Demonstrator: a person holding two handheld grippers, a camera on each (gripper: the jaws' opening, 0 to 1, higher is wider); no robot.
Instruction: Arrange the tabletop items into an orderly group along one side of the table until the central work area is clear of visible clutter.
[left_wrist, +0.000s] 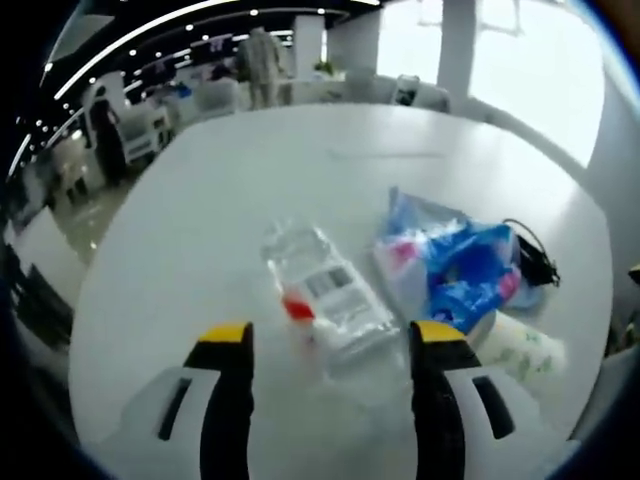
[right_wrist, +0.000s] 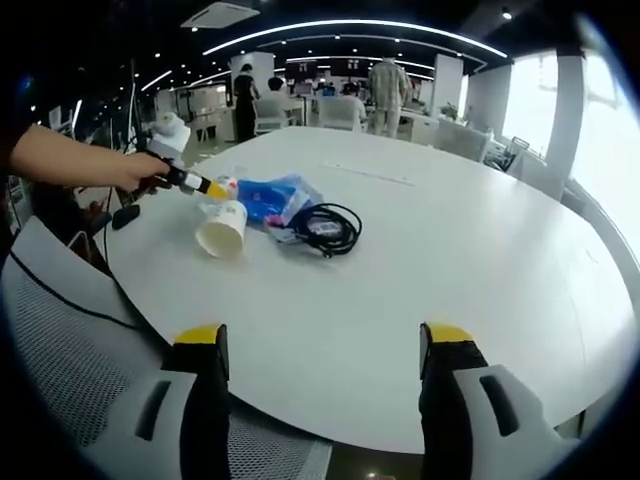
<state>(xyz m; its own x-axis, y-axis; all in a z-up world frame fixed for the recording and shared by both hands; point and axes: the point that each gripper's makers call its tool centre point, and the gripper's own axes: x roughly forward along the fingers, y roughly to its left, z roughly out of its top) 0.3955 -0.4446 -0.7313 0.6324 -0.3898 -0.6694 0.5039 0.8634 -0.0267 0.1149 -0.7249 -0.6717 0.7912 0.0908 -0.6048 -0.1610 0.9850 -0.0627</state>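
A clear plastic bottle (left_wrist: 325, 290) with a red cap lies on the white table (left_wrist: 250, 190), just ahead of my left gripper (left_wrist: 331, 335). Its jaws stand wide apart on either side of the bottle's cap end, not touching it. To the right of the bottle are a blue plastic packet (left_wrist: 455, 265), a black cable (left_wrist: 530, 255) and a white paper cup (left_wrist: 520, 345) on its side. My right gripper (right_wrist: 325, 340) is open over the table's near edge with nothing between its jaws. In that view a hand holds the left gripper (right_wrist: 190, 182) by the cup (right_wrist: 222, 228), packet (right_wrist: 270, 195) and cable (right_wrist: 325, 228).
A grey mesh chair (right_wrist: 60, 350) stands close at the table's (right_wrist: 450, 250) near left edge. White chairs (left_wrist: 215, 95) and people (right_wrist: 388, 85) are beyond the far side. The items sit in one cluster near the table's left edge in the right gripper view.
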